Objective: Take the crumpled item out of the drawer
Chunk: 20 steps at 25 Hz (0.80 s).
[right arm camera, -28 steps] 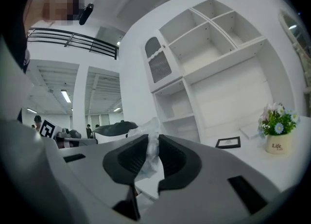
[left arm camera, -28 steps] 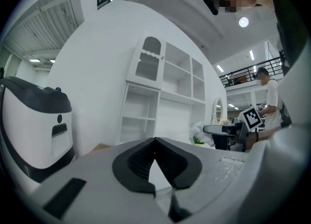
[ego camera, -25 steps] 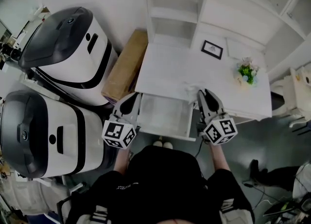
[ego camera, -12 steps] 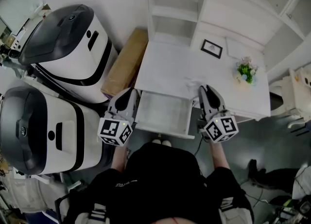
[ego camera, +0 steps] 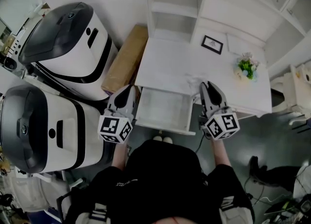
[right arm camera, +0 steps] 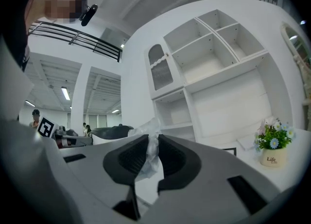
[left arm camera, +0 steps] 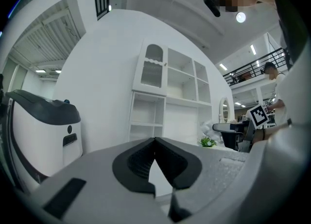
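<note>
Barely anything shifts: the right hand-held gripper (ego camera: 208, 86) stays clamped on the crumpled wrapper (right arm camera: 151, 160), already out of the open drawer (ego camera: 165, 129), just beyond its right corner over the worktop (ego camera: 170, 67). The left hand-held gripper (ego camera: 127, 91), jaws together, has eased off the drawer's left side. Retrieval looks nearly finished.

Crinkled translucent plastic item (right arm camera: 148, 154), smooth matt white desk (ego camera: 170, 65), brown cardboard box (ego camera: 127, 60)

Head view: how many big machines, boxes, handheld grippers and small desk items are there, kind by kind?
white-and-black machines: 2
cardboard box: 1
grippers, the left gripper and the right gripper: 2
framed picture: 1
flower pot: 1
crumpled item, in the right gripper: 1
Total: 8
</note>
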Each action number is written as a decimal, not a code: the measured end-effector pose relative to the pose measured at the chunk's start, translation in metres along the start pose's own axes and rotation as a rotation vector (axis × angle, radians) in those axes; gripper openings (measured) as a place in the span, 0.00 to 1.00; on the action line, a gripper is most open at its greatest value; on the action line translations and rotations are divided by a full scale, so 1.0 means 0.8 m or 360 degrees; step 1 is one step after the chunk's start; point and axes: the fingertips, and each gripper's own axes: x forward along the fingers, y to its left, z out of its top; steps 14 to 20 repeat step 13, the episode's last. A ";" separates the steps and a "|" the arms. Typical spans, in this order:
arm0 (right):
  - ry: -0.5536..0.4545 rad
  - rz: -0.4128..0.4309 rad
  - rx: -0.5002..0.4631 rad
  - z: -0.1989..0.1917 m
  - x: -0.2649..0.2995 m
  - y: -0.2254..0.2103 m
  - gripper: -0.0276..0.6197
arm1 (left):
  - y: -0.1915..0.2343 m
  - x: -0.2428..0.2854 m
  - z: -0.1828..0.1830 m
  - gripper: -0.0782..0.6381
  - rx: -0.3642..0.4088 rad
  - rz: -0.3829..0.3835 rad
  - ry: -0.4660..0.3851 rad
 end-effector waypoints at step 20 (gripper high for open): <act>0.0004 -0.0030 -0.0014 0.001 -0.005 -0.010 0.12 | -0.005 0.001 -0.002 0.10 0.0006 0.0012 0.0012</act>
